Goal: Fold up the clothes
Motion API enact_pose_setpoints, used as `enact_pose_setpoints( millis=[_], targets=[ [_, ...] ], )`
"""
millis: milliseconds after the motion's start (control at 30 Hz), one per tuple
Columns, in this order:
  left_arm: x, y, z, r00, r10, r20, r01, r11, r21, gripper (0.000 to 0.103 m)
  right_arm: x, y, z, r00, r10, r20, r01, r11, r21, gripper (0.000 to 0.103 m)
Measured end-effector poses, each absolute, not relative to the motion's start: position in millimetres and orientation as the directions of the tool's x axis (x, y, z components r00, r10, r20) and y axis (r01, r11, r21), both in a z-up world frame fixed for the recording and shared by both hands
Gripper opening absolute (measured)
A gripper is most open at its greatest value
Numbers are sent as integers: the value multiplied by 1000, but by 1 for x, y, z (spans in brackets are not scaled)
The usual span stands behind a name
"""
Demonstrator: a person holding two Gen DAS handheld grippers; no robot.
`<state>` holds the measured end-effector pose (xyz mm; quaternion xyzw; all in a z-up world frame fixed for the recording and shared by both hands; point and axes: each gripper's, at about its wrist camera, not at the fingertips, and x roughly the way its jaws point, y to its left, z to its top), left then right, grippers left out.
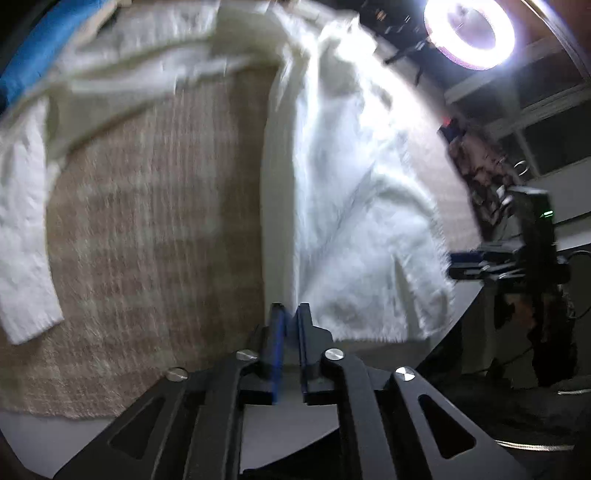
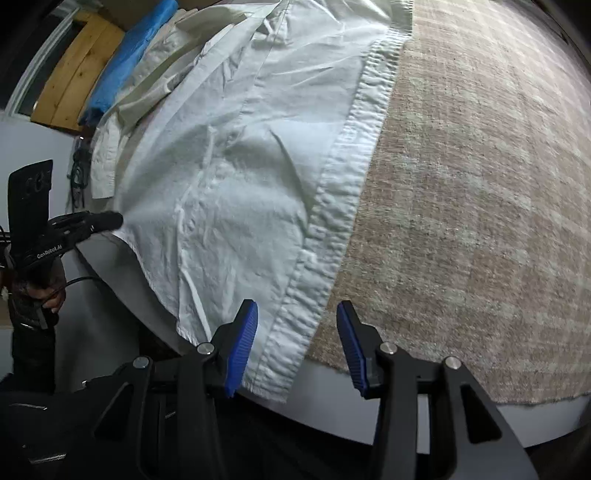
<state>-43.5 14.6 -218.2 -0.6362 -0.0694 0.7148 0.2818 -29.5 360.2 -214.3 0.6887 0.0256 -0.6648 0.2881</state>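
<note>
The left gripper sits nearly closed, its pads a sliver apart over the white shirt, though whether cloth is caught there is unclear. The shirt lies spread across the beige woven cloth. The right gripper stands open above the shirt's hem, gripping nothing.

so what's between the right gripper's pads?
Right wrist view: the white shirt's hem edge and bare mat lie below the open gap; pads touch nothing.

Looks like a makeshift recording room, not a home; ring light up right of left tongs; wood boards far left of right tongs
</note>
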Motion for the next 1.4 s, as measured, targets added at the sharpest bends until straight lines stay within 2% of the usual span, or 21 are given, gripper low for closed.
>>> enact_pose_setpoints(
  millis=[167, 300, 333, 367, 400, 433, 633, 733, 767, 800, 867, 1033, 1167, 1300, 1367, 1400],
  targets=[
    [-41, 22, -230, -4, 428, -904, -319, -857, -404, 43, -18, 365, -218, 121, -384, -915, 408, -822, 398, 44],
    [-39, 32, -231, -1, 401, -916, -344, -860, -377, 46, -8, 374, -228, 128, -397, -909, 380, -827, 415, 44],
    [-39, 36, -232, 4, 396, -918, -353, -858, -372, 43, -6, 374, -230, 130, -404, -905, 376, -825, 422, 44],
    [-39, 40, -233, 9, 390, -921, -363, -857, -367, 34, -4, 373, -231, 132, -410, -902, 379, -820, 429, 44],
    [-40, 42, -233, 17, 392, -920, -365, -854, -370, 22, -2, 372, -231, 134, -412, -901, 383, -817, 431, 44],
    [-40, 44, -234, 25, 394, -919, -367, -851, -375, 3, 1, 370, -232, 135, -414, -900, 387, -814, 432, 44],
    [-50, 36, -202, -29, 480, -877, -359, -824, -439, 3, 1, 357, -228, 173, -481, -860, 392, -767, 508, 42],
    [-61, 23, -197, -74, 451, -890, -336, -851, -403, 3, -11, 359, -201, 134, -603, -786, 353, -713, 607, 42],
    [-63, 19, -199, -73, 445, -893, -331, -855, -399, 3, -15, 362, -192, 100, -621, -777, 347, -710, 613, 44],
    [-65, 15, -202, -70, 440, -895, -326, -859, -396, 3, -18, 366, -184, 67, -633, -771, 344, -711, 613, 51],
    [-64, 14, -207, -61, 432, -900, -331, -859, -390, 3, -18, 376, -180, 14, -602, -798, 352, -744, 568, 54],
    [-62, 15, -210, -46, 436, -899, -337, -853, -397, 3, 5, 396, -202, 76, -539, -839, 332, -780, 531, 54],
    [-59, 18, -207, -28, 443, -896, -356, -842, -405, 3, 19, 398, -223, 119, -581, -805, 240, -770, 591, 54],
    [-57, 21, -210, -9, 443, -897, -373, -833, -408, 3, 23, 378, -230, 82, -488, -869, 302, -819, 488, 54],
    [-57, 24, -208, -2, 456, -890, -377, -825, -422, 3, 22, 372, -227, 99, -513, -853, 311, -798, 516, 50],
    [-57, 25, -207, 2, 463, -887, -379, -820, -429, 3, 20, 372, -224, 113, -530, -840, 302, -788, 537, 26]
  ],
)
